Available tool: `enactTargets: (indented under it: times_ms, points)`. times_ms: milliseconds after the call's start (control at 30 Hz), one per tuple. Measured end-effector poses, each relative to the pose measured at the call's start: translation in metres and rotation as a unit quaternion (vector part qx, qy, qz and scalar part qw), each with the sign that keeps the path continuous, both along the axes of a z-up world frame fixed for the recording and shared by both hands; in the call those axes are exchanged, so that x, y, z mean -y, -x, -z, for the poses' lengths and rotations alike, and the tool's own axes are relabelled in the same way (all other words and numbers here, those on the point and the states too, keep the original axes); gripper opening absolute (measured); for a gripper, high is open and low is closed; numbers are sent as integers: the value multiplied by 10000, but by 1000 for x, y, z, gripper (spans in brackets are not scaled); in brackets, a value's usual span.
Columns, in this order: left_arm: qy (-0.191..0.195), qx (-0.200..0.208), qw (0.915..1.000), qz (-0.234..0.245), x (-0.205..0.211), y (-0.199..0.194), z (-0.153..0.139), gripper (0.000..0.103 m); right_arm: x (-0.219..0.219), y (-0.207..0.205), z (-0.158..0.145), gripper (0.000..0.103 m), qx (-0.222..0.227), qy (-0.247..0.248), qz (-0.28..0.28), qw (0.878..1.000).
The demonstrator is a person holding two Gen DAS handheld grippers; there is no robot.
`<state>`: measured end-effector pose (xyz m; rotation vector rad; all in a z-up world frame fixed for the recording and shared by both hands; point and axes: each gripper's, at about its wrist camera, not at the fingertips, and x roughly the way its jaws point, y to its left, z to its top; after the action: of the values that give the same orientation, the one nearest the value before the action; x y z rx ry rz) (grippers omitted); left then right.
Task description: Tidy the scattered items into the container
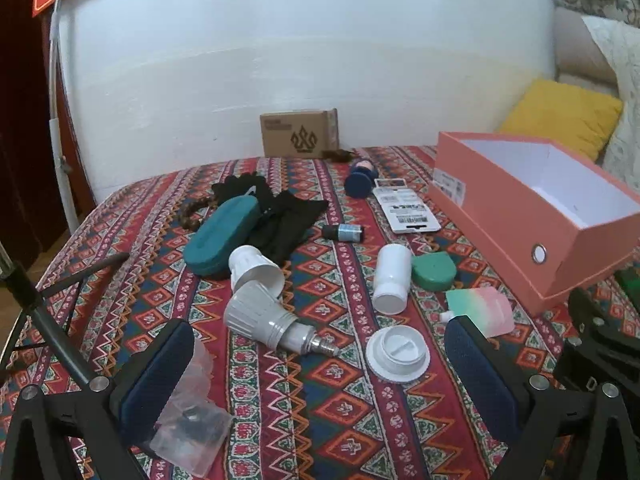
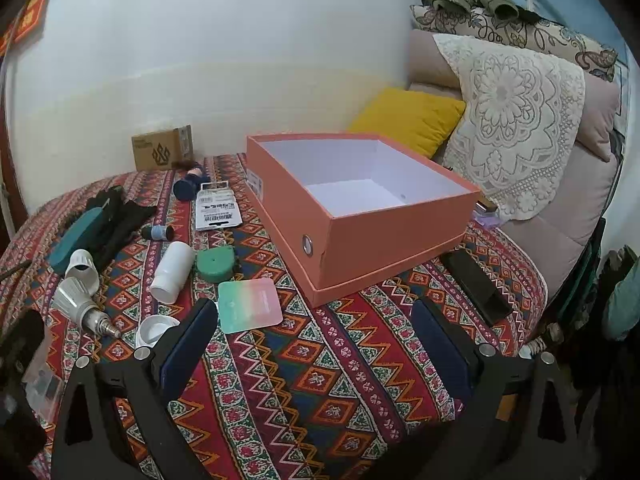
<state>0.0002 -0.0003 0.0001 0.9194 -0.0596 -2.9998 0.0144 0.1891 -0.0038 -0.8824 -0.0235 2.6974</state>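
A: The orange box (image 2: 396,216) is sitting on the patterned cloth (image 2: 320,380), open at the top, and what shows of its white inside is showing nothing in it. The scattered things are lying to its left: the white bottle (image 1: 392,280), the green round case (image 1: 433,271), the pastel pouch (image 1: 482,310), the white lid (image 1: 398,354), the bulb (image 1: 268,320), the teal case (image 1: 222,236).

B: Which gripper is sitting nearer them?

A: The left gripper (image 1: 320,384) is hovering right over that cluster, jaws spread wide, nothing between them. The lid is lying just ahead of it and a little right; the bulb just ahead and a little left. The right gripper (image 2: 316,356) is also standing wide open and holding nothing, with the pouch just beyond its left finger and the box straight ahead.

B: And how are the pieces pointing?

A: The bulb's long axis is running diagonally, its metal screw base pointing toward the left gripper and rightward. The bottle's axis is running nearly straight away from the left camera, its flat end facing the gripper. The teal case is slanting from near-left to far-right.

B: So the box is lying to the right of everything.

A: Yes, so anything the left gripper is lifting would seemingly be travelling rightward; the pouch looks handier for the right one.
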Motion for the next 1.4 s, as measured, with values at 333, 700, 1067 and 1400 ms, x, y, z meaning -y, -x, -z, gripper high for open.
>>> enactTargets:
  times_ms: [333,700,1067,1400]
  points:
    - [-134,-25,9998,126,-5,-6,-4,103,-3,1,-2,99,-5,135,21,9999]
    - [-219,-54,9996,167,-2,-11,-5,103,-1,-1,-2,99,-40,71,-30,10000]
    - [-289,-127,9994,126,3,-13,-12,103,4,-2,-2,99,-10,48,-99,9999]
    - [-277,-114,9995,136,2,-13,-11,103,2,-2,-1,99,-15,59,-75,10000]
